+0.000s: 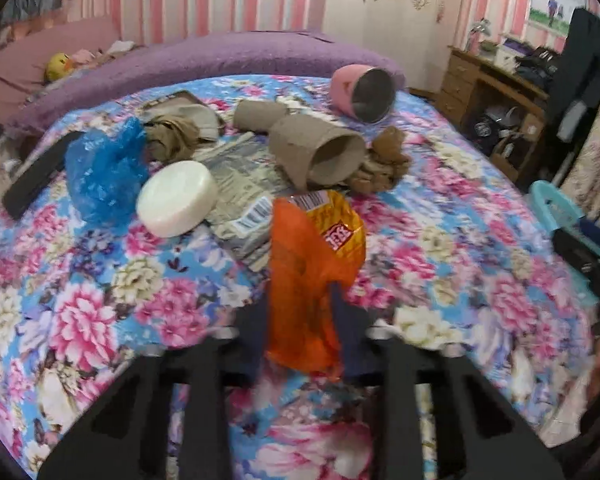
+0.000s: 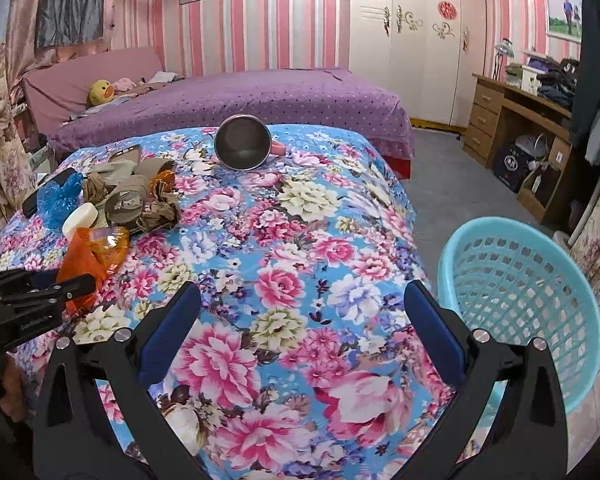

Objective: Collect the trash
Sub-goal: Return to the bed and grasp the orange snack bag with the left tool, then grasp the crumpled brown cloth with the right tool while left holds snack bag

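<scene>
The left gripper (image 1: 300,320) pinches the orange wrapper (image 1: 308,264) at frame centre, so it should stay clamped while crossing to the basket (image 2: 516,280), lower right, beside the wide-open right gripper (image 2: 300,304).

An orange snack wrapper (image 1: 308,280), crumpled, stands mid-frame. Above it lie a white lid (image 1: 176,199), blue plastic bag (image 1: 104,168), cardboard tubes (image 1: 320,156) and crumpled brown paper (image 1: 384,168). A turquoise basket (image 2: 520,304) sits lower right.
</scene>
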Available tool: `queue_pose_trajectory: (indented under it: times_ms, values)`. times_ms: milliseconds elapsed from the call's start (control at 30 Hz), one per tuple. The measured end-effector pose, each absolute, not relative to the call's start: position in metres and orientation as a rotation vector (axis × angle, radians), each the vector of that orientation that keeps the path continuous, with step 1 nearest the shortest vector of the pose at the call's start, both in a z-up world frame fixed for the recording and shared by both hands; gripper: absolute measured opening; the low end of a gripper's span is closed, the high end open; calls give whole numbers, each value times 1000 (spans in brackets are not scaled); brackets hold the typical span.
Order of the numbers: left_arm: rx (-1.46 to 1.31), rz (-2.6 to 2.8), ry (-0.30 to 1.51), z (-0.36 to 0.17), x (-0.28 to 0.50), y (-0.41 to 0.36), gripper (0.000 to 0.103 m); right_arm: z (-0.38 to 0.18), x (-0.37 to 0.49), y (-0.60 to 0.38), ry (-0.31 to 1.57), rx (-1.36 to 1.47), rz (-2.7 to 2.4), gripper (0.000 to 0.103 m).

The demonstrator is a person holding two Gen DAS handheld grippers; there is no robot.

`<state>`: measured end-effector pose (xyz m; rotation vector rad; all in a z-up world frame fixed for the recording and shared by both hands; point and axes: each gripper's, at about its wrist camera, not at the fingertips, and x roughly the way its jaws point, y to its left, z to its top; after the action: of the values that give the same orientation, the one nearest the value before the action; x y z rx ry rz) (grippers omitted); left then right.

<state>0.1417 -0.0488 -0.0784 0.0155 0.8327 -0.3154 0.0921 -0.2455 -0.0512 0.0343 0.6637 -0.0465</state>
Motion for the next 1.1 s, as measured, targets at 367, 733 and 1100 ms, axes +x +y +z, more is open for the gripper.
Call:
queue_pose_trajectory:
  times_ms: [367, 733, 1100]
  values:
    - [-22, -196, 728, -49, 115, 17, 6, -57, 106, -210, 682, 1, 39, 99]
    - [-39, -45, 665, -36, 123, 69, 6, -52, 161, -152, 687, -91, 192, 99]
    - [-124, 13, 701, -43, 143, 92, 6, -74, 212, -127, 754, -220, 253, 99]
